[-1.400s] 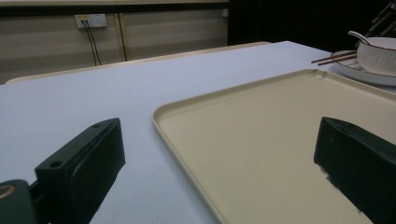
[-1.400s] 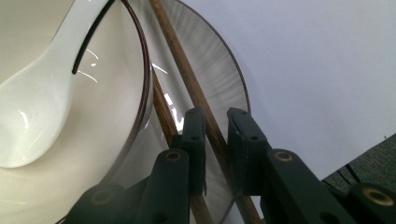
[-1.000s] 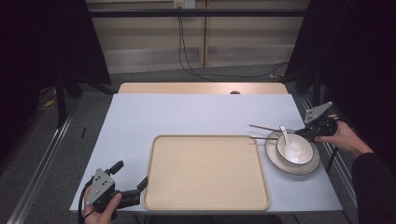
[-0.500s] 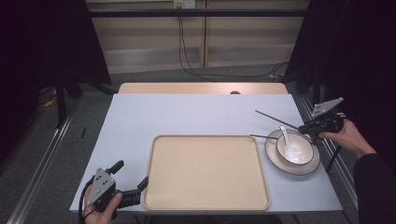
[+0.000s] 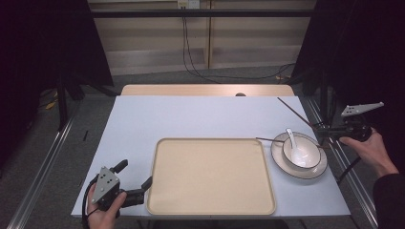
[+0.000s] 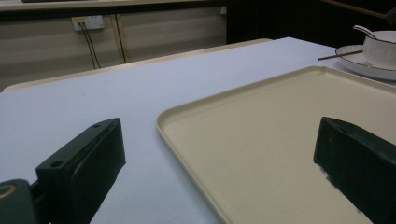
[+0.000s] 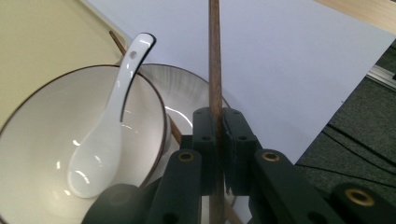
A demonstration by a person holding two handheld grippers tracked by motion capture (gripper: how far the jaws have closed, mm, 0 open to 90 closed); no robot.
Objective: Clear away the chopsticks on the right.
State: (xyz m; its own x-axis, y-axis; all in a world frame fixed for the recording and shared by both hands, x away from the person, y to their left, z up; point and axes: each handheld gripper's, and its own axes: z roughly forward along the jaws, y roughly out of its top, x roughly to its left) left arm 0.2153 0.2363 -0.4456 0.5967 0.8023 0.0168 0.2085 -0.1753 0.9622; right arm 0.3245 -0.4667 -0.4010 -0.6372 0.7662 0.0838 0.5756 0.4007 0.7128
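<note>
My right gripper (image 5: 324, 132) (image 7: 218, 114) is shut on a brown chopstick (image 5: 293, 111) (image 7: 214, 60), held in the air off the table's right edge, slanting up to the far left. A second chopstick (image 5: 270, 140) (image 7: 117, 43) rests on the plate (image 5: 282, 164) beside the white bowl (image 5: 310, 160) (image 7: 42, 121), which holds a white spoon (image 5: 293, 142) (image 7: 109, 121). The left gripper (image 5: 134, 181) (image 6: 219, 168) stands open at the table's front left, its jaws either side of the near left corner of the beige tray (image 5: 210, 176) (image 6: 280, 135), nothing between its pads.
The white table (image 5: 191, 114) has bare room behind the tray. A wooden strip (image 5: 205, 89) runs along its far edge. Metal rails (image 5: 334, 152) flank the table on the floor. Cables (image 5: 191, 57) hang at the back wall.
The right gripper has lifted the chopstick up and to the right, away from the bowl. The left gripper has stayed put.
</note>
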